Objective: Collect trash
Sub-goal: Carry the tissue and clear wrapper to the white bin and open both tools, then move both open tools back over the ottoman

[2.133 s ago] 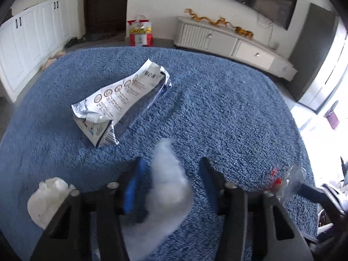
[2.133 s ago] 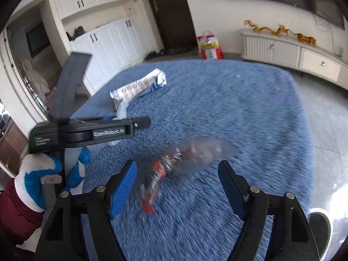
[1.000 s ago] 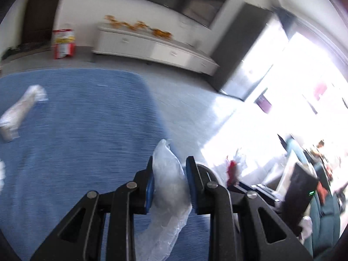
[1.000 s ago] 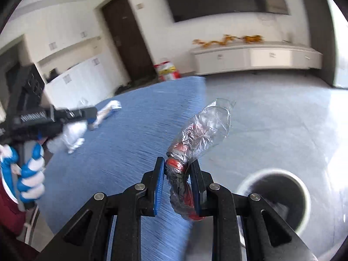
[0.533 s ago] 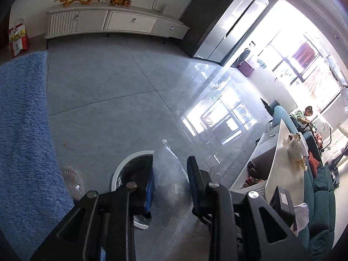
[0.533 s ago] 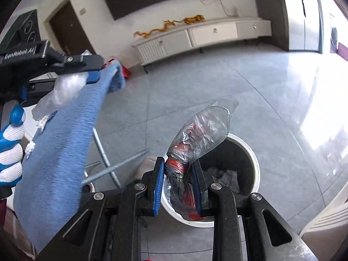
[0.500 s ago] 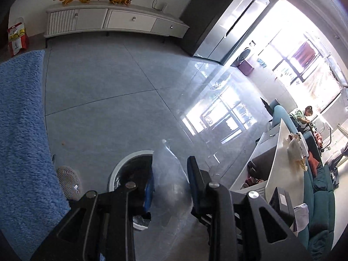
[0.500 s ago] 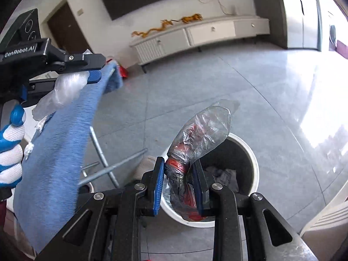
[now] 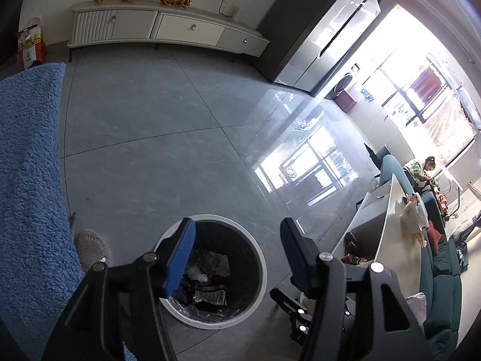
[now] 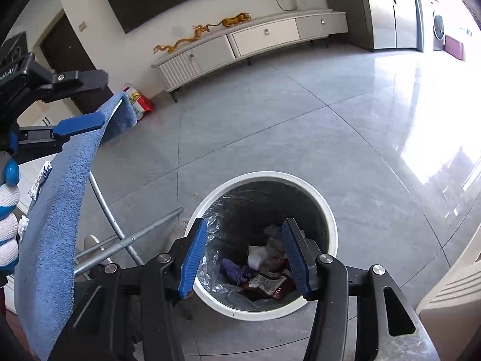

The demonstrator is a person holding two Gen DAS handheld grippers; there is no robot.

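Right wrist view showed the right tongs (image 10: 243, 258) pointed down over the round white-rimmed trash bin (image 10: 326, 207) on the grey tile floor, their blue pads spreading apart with nothing between them. Crumpled wrappers (image 10: 264, 282) lay at the bottom of the bin, on its clear liner, directly below the gap between the pads. The left tongs (image 9: 237, 258) hung over the same bin (image 9: 261, 258) in the left wrist view, jaws likewise opening and empty, with the litter (image 9: 207, 293) beneath them.

Both tongs sat off the edge of the table, whose blue towel cover (image 10: 63, 210) hung at the left of the right wrist view; the left tongs (image 10: 81, 102) appeared there above that edge, so they were likely the nearer pair to the table. A printed packet (image 10: 40, 177) peeked out beyond the cloth's edge on the table side, too little of it visible to judge its long axis. Any remaining trash probably lay back that way, to the left of the bin.
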